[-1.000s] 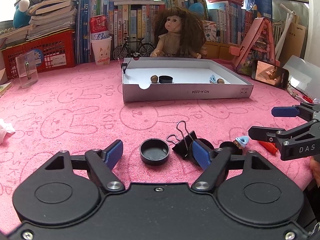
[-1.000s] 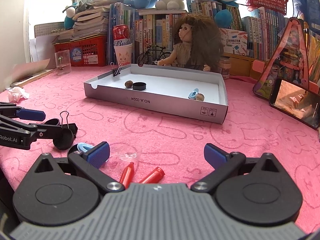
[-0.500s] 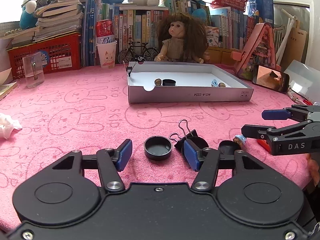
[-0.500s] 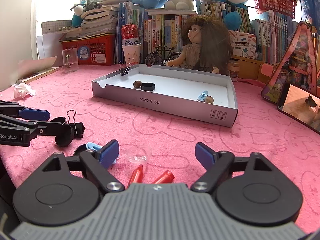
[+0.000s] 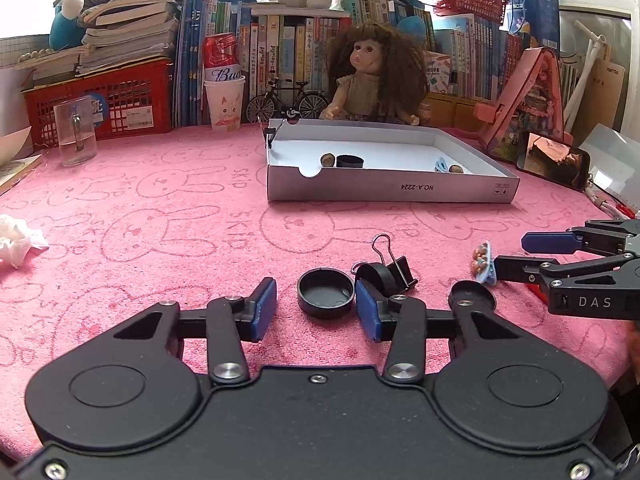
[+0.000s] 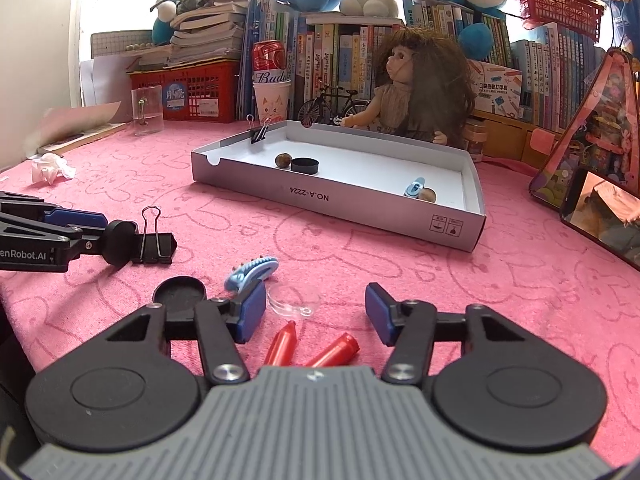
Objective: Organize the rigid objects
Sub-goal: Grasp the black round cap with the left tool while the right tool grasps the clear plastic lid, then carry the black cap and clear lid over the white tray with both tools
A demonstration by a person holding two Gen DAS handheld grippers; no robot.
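A black cap (image 5: 326, 298) lies open side up between the fingertips of my left gripper (image 5: 316, 312). Its jaws are closing, and a gap still shows at the left pad (image 5: 264, 308). A black binder clip (image 5: 394, 272) lies just beyond. My right gripper (image 6: 314, 312) is also closing, its pads touching nothing. Between them lie a clear plastic piece (image 6: 294, 300) and two red caps (image 6: 282, 344). A blue hair clip (image 6: 252, 270) rests against its left fingertip. The white box tray (image 5: 392, 168) holds a cap, two nuts and a blue clip.
A second black cap (image 6: 180, 292) lies left of the right gripper. A doll (image 5: 372, 76), books, a red basket (image 5: 100, 96), a glass mug (image 5: 76, 136) and a phone (image 5: 554, 160) ring the pink cloth. A crumpled tissue (image 5: 18, 240) lies at the left.
Both grippers' jaws have narrowed around the things in front of them. The blue hair clip has shifted inward with the right gripper's left finger. Neither hand has moved off its spot.
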